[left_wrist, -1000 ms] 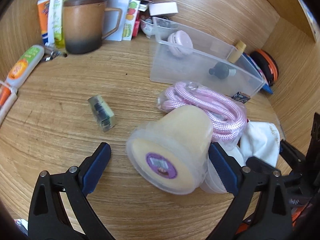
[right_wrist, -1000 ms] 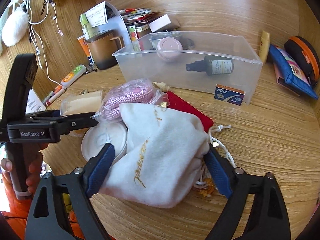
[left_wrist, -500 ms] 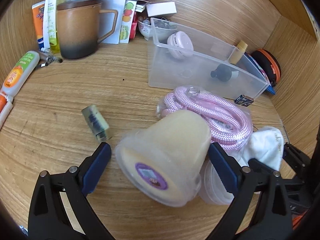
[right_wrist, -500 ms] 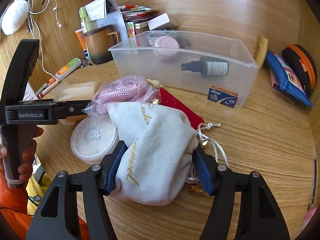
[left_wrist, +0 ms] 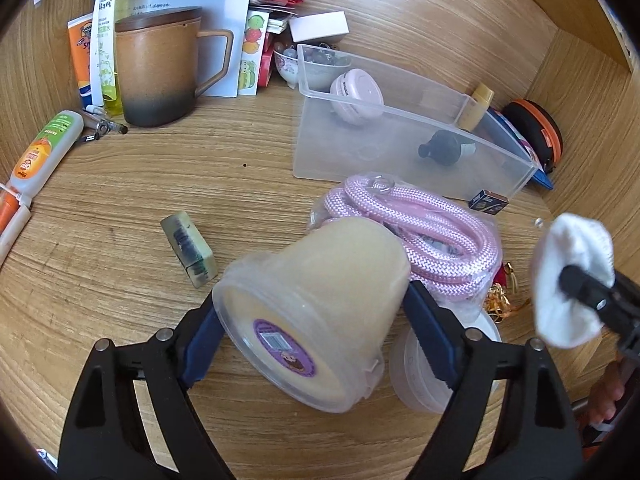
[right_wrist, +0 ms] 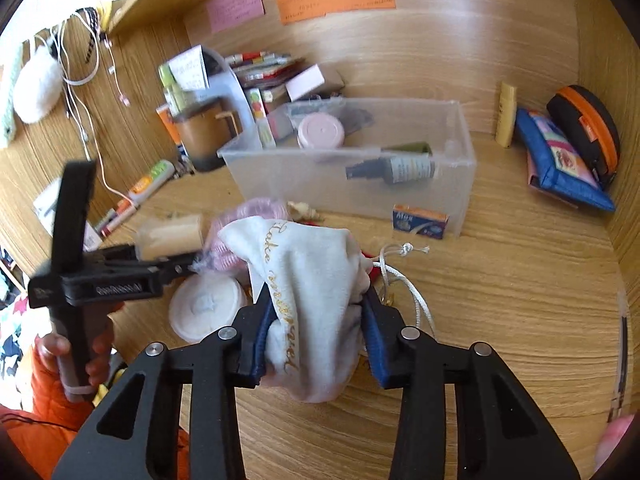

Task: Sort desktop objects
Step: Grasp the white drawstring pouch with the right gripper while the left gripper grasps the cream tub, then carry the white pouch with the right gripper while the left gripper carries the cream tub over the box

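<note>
Tub (left_wrist: 320, 312) lies tipped on the desk (left_wrist: 120, 208), lid end near, base pointing far-right, clamped by the left gripper (left_wrist: 312, 332), whose jaws have just been closing. Right gripper (right_wrist: 316, 320) squeezes the white pouch (right_wrist: 308, 280).

On the worktop (left_wrist: 120, 200), a mug (left_wrist: 158, 76) stands at the back left, with tubes (left_wrist: 44, 152) lying to its left. To the right sits an open bin (right_wrist: 352, 176) holding a round case (right_wrist: 320, 132) and a spray bottle (right_wrist: 394, 170). A small box (right_wrist: 420, 220) lies just before the bin's front wall. A bagged rope (left_wrist: 412, 232) rests before the bin, and a tipped tub (left_wrist: 316, 312) lies in front of the rope. A small block (left_wrist: 188, 248) lies left of the tub; a lidded pot (right_wrist: 206, 308) sits to the tub's right. Pouches (right_wrist: 568, 156) lean in the far right corner.
</note>
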### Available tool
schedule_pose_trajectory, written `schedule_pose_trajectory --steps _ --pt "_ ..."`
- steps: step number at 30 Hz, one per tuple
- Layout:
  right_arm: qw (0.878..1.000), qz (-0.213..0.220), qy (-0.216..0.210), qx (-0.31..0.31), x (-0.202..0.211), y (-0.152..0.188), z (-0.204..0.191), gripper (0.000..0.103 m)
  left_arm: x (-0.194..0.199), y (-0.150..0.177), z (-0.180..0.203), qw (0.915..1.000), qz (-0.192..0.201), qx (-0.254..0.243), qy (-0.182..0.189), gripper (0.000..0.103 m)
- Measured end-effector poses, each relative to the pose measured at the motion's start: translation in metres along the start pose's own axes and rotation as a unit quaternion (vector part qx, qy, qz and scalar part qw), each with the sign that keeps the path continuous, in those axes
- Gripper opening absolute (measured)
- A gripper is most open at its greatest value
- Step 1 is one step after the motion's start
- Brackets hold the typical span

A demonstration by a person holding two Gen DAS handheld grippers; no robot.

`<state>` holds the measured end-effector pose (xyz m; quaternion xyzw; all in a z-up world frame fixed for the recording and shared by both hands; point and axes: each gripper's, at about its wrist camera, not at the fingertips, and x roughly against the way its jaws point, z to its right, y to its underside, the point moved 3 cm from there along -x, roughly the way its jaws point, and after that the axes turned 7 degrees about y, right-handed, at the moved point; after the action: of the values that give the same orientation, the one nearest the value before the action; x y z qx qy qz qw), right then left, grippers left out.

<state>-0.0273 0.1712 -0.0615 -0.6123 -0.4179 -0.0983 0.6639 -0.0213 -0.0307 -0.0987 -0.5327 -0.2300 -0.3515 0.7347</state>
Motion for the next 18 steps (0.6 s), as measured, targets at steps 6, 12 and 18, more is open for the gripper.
schedule_pose_trajectory --steps 6,12,18 --pt "0.999 0.028 -0.009 -0.02 0.019 -0.015 0.011 0.036 0.009 -0.001 -0.008 0.9998 0.01 0.017 0.004 0.085" --pt "0.998 0.052 -0.01 -0.046 0.03 -0.031 0.027 0.036 0.03 -0.012 -0.004 0.9992 0.033 0.005 0.021 0.062" --pt "0.997 0.064 -0.003 -0.05 0.032 -0.037 0.033 0.036 0.029 -0.012 -0.002 0.9993 0.028 -0.005 0.023 0.064"
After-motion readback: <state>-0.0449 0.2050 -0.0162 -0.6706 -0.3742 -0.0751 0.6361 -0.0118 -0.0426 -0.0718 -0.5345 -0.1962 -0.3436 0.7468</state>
